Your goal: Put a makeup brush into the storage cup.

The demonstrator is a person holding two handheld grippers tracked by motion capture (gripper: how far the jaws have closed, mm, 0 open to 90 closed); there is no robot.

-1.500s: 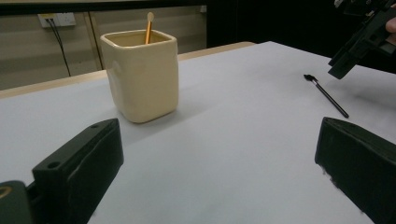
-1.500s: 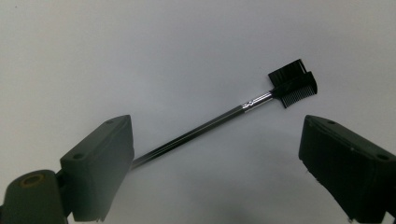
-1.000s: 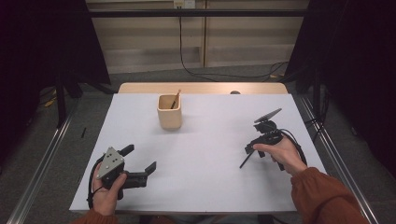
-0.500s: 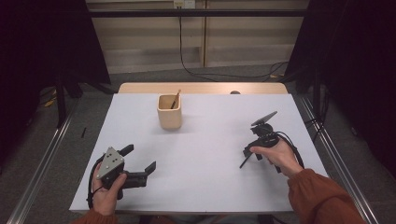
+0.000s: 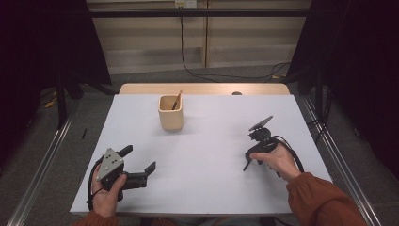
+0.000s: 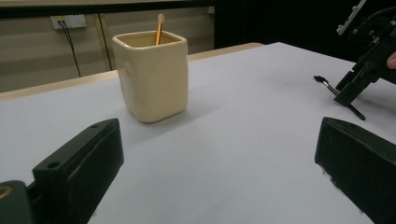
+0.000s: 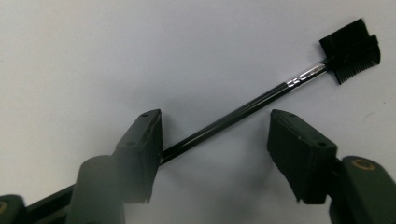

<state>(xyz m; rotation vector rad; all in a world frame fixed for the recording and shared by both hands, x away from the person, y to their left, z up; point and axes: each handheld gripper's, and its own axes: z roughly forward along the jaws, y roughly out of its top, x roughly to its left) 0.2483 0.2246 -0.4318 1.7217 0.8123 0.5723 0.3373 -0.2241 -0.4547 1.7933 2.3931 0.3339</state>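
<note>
High view: right gripper (image 5: pixel 246 163) is tipped down onto the white table (image 5: pixel 207 188), right of centre near the front. A thin black brush (image 5: pixel 245 165) pokes out below it, mostly covered by the gripper body and the hand (image 5: pixel 278 160); the brush head can't be made out here. How wide the jaws stand is unreadable from this angle. Left gripper (image 5: pixel 141 162) rests front-left, jaws spread wide, nothing between them. Cream cup (image 5: pixel 170 113) stands upright toward the far middle, a wooden stick (image 5: pixel 177 100) leaning inside; its lower end is hidden by the cup wall.

Left gripper view: both black jaws cut off at the bottom edge, wide apart, bare table between. The cup stands ahead, the stick's tip showing above the rim. Far right, the other gripper is cropped by the frame, with the brush lying on the table under it.

Right gripper view: jaws about half open and they have just been closing. The brush lies flat on the table, slanting across the gap. Its comb-and-bristle head (image 7: pixel 351 44) sits upper right, past the jaw tips. The handle runs behind the left jaw, looks to be touching it; the tail end is hidden. The right jaw is clear of it, so no grip.
</note>
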